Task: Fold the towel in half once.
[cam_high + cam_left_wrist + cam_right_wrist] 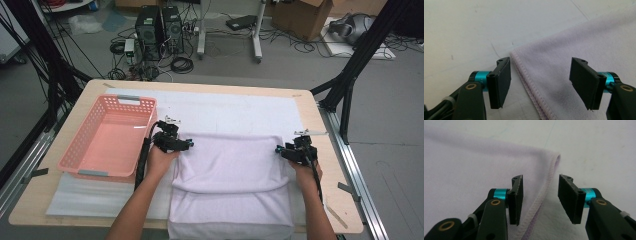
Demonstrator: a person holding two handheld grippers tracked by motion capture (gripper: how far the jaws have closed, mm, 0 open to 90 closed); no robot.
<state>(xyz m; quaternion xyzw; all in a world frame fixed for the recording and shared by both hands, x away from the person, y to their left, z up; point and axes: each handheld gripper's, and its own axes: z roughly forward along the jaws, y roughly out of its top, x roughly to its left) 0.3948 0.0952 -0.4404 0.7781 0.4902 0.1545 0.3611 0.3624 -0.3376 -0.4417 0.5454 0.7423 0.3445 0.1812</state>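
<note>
Between both parted tongs, L [540,83] & R [540,200], lie towel [232,165] corners' hems, ungripped, pads not touching.

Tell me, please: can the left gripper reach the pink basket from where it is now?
Probably yes. The left gripper is open at the towel corner, the pink basket stands just beside it, and nothing lies between them.

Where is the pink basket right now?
In the high view the pink basket sits on the left side of the table, just left of the left claw and the folded towel.
</note>
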